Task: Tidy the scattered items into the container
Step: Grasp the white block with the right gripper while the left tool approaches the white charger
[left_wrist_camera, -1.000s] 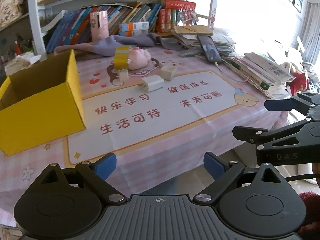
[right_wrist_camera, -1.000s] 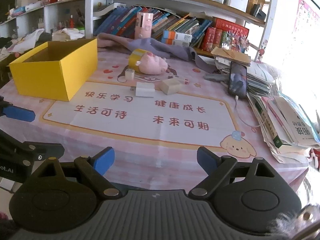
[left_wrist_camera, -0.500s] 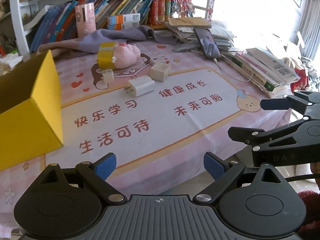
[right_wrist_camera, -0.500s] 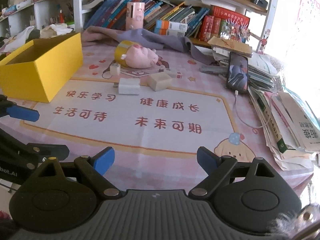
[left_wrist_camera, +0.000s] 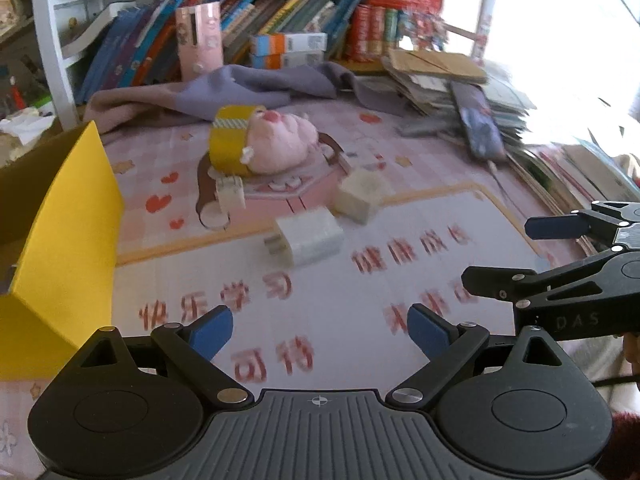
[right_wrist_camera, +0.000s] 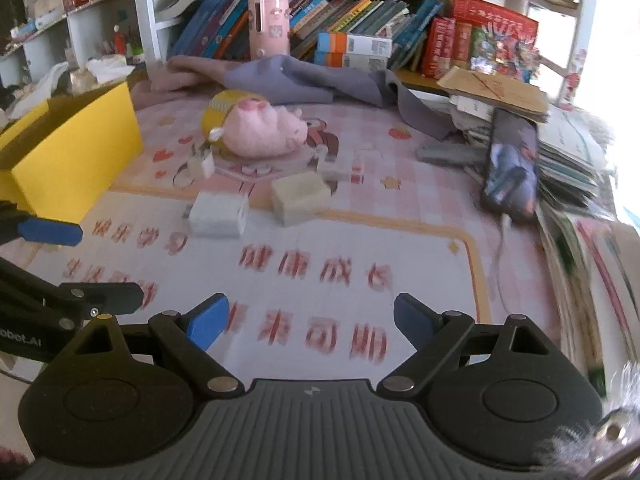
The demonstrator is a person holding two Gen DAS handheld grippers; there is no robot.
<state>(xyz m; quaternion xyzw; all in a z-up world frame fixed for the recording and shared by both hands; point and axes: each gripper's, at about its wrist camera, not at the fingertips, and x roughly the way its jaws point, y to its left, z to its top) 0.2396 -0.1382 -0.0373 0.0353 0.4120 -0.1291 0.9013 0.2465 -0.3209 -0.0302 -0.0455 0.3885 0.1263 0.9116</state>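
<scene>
Only the right wrist shows the yellow box (right_wrist_camera: 76, 156) interior; both tongs (left_wrist_camera: 319, 334) (right_wrist_camera: 311, 322) gape empty.

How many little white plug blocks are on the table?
3. One charger lies nearest the tongs, a cream one sits just right of it, and a small one sits by the pink pig. More may hide behind the pig.

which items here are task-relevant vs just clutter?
Job: yellow box; white charger; beige cube; small plug; pink pig plush; yellow tape roll.

Clutter: phone; purple cloth; paper stack; shelf books.
</scene>
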